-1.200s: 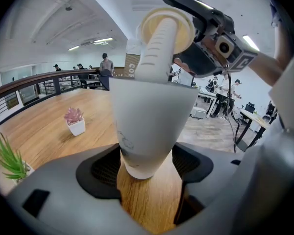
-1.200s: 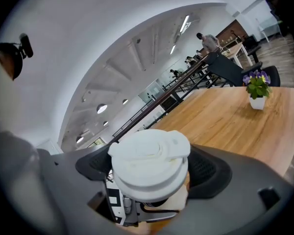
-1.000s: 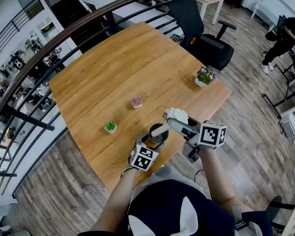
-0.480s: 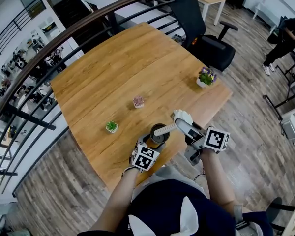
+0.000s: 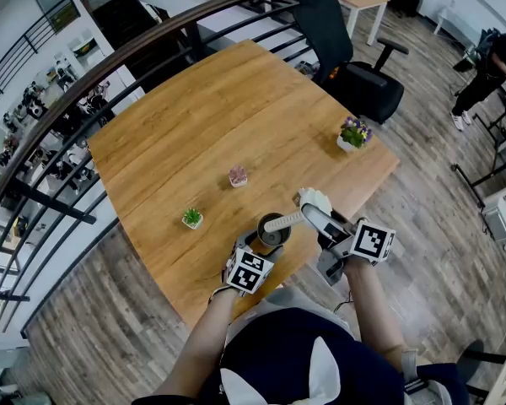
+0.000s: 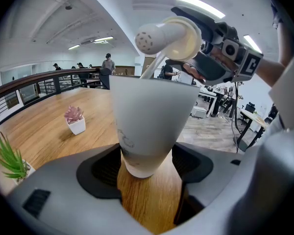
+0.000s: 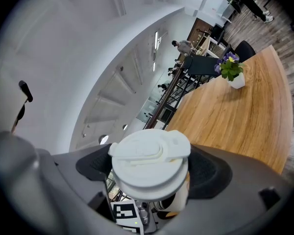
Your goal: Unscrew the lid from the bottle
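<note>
"White tapered bottle first, in the head view: it stands on the wooden tabletop, low between the jaws of the left gripper. And the other one?"

"The right gripper hangs just above and to the right of the bottle's open mouth."

"Left gripper view?"

"Both dark pads press the bottle's narrow base, which touches the tabletop. Above the rim, the round cream-white plastic lid is tipped sideways. A perforated white tube sticks out of its underside and appears clear of the bottle."

"Right gripper view?"

"Its jaws are clamped on the lid's sides, with the flip-top face toward the camera."

"So the unscrewing looks finished?"

"I'd say so: the lid is off and lifted out. The next move is probably for the right gripper to carry it aside and set it on the tabletop. The tube should be kept off the rim while the left gripper steadies the bottle."
</note>
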The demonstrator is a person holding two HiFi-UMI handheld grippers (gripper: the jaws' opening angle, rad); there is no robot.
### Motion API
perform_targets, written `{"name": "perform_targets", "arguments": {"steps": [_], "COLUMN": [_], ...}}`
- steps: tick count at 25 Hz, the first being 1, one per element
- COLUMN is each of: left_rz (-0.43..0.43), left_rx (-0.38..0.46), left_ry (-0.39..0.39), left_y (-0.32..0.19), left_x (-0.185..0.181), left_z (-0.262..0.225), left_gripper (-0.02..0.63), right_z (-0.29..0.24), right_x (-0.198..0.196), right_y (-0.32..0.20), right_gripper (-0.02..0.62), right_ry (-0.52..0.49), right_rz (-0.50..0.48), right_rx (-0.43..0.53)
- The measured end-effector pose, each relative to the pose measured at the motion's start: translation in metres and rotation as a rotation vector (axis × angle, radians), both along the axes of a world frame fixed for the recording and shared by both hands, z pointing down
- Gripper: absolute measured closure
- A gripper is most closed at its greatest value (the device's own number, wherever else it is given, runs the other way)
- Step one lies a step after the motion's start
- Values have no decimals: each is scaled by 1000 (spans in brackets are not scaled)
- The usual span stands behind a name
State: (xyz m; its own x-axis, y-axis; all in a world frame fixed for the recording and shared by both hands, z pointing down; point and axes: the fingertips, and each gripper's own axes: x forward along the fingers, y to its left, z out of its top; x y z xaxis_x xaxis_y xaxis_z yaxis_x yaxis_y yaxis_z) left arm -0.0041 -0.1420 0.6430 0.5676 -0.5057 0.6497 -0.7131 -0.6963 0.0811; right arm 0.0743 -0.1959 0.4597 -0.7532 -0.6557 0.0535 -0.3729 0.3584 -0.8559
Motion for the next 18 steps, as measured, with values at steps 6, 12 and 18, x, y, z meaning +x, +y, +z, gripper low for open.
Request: {"name": "perform_targets", "arguments": {"steps": [6, 12, 18], "left_rz": [1, 1, 1], "left_rx": [-4, -3, 0], "left_ry": [-2, -3, 2], "left_y": [0, 0, 0], "left_x": [0, 0, 0], "left_z": [3, 5, 4], "left_gripper": [273, 273, 273], "right_z": [-1, 1, -1], "right_x": [2, 3, 1], "right_y": [-2, -3, -3], "right_gripper": [135, 135, 136], "right_ry": [-16, -14, -10], "right_rz": [5, 5, -5], "right_rx": [5, 6, 9]}}
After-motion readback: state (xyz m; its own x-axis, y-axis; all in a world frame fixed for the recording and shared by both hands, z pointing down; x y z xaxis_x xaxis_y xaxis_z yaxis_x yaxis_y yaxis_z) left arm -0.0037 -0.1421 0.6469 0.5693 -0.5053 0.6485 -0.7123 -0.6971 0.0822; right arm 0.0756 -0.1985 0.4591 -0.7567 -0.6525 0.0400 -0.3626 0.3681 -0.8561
